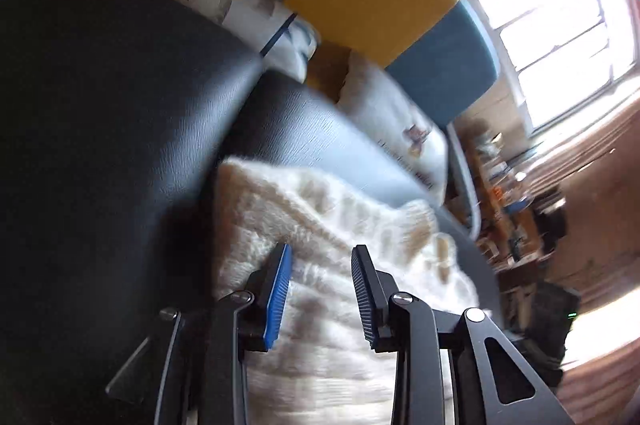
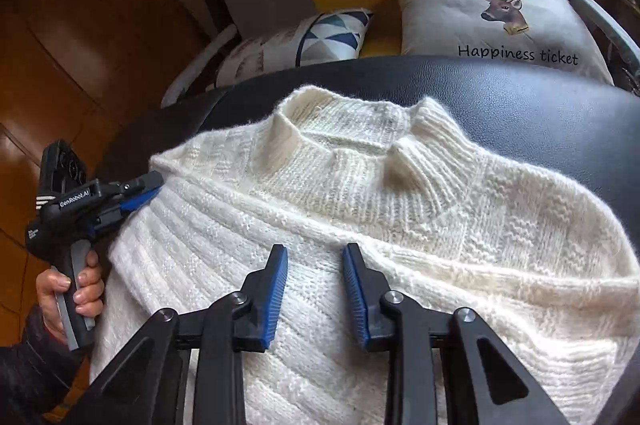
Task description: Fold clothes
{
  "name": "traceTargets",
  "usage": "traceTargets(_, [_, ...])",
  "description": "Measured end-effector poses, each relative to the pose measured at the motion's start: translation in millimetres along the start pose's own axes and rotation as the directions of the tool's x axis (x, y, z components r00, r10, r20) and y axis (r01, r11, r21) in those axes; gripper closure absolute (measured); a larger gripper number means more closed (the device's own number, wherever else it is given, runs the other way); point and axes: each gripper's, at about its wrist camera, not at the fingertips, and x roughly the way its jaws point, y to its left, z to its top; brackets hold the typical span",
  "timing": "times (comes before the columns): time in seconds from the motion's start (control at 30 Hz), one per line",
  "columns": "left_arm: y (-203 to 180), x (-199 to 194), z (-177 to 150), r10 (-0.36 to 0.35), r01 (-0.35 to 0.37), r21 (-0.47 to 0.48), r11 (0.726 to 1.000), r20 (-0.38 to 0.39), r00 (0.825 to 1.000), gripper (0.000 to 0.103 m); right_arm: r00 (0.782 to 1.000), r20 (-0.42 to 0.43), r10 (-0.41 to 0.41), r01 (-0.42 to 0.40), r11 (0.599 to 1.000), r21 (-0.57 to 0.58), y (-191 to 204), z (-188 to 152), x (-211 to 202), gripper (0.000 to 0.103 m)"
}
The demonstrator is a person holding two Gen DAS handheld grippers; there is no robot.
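Left wrist view
Left gripper (image 1: 322,289): the jaws are set narrowly apart and nothing is held between them; the knit is seen in the gap, but the pads are not pressed on it.
Sweater (image 1: 320,225): a cream knitted sweater is laid on the black padded surface (image 1: 120,105), with one edge just beside the seam between two cushions.
Picture quality: the frame is blurred, so the exact edge under the gripper cannot be told.
Risk: if the gripper is closed here, only loose fluffy yarn may be caught instead of a full fold, and the knit may be pulled out of shape.

Right wrist view
Right gripper (image 2: 315,289): the jaws are narrowly open above the middle of the sweater (image 2: 400,225); no cloth is pinched.
Left gripper (image 2: 136,191): it is held by a hand (image 2: 72,289) at the left edge of the sweater, near the shoulder; whether the cloth is touched there cannot be told.
Collar (image 2: 360,145): the ribbed neck is turned toward the deer pillow (image 2: 500,25) and the patterned pillow (image 2: 320,37).
Risk: the surface looks smooth, so the whole sweater may slide when one side is lifted.
Risk: a narrow opening may be too small for the thick knit, and several layers may be missed.
Risk: if the two sides are not lifted evenly, a crooked fold is likely.
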Motion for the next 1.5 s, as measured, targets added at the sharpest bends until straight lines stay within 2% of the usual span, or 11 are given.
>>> traceTargets(0.2, [9,-25,-20,0.023,-0.023,-0.029,0.999,0.018,1.0,0.07,0.988,0.113,0.103,-0.12,0.979,0.162,-25,-5,-40,0.061])
traceTargets(0.37, [-16,-49,-33,-0.003,-0.001,0.066,0.998,0.064,0.998,0.049,0.97,0.24,0.039,-0.119,0.937,0.329,-83,-30,-105,0.061])
traceTargets(0.57, [-47,-43,-54,-0.012,0.006,0.166,0.986,0.037,0.999,0.049,0.976,0.211,-0.043,-0.059,0.888,0.456,-127,-72,-132,0.061])
traceTargets(0.7, [-71,-20,-69,0.005,0.003,0.272,0.962,-0.029,1.0,0.049,0.982,0.191,0.012,-0.094,0.9,0.425,-124,-72,-109,0.061])
traceTargets(0.73, [-77,-14,-73,0.015,0.0,0.305,0.952,-0.046,0.999,0.049,0.984,0.177,-0.016,-0.056,0.917,0.395,-119,-69,-105,0.061])
traceTargets(0.9, [-112,14,-100,0.067,-0.01,0.505,0.863,-0.095,0.993,0.049,0.973,0.13,-0.191,0.161,0.964,0.21,-89,-50,-90,0.092])
traceTargets(1.0, [-117,27,-113,0.137,-0.068,0.552,0.831,-0.084,0.987,0.049,0.928,0.141,-0.345,0.34,0.939,0.058,-65,-33,-91,0.092])
traceTargets(1.1, [-119,21,-113,0.08,-0.023,0.527,0.85,-0.086,0.993,0.046,0.868,0.073,-0.49,0.494,0.868,-0.046,-64,-30,-66,0.092])
traceTargets(1.2, [-117,31,-115,0.118,-0.059,0.53,0.846,-0.079,0.99,0.039,0.891,0.084,-0.447,0.447,0.894,0.016,-79,-36,-67,0.091])
traceTargets(1.4, [-124,37,-135,0.164,-0.128,0.61,0.782,-0.004,0.986,0.031,0.912,0.099,-0.398,0.388,0.916,0.105,-76,-46,-92,0.077])
traceTargets(1.5, [-121,25,-126,0.12,-0.083,0.546,0.834,-0.032,0.992,0.03,0.943,0.102,-0.317,0.308,0.947,0.093,-55,-70,-116,0.076])
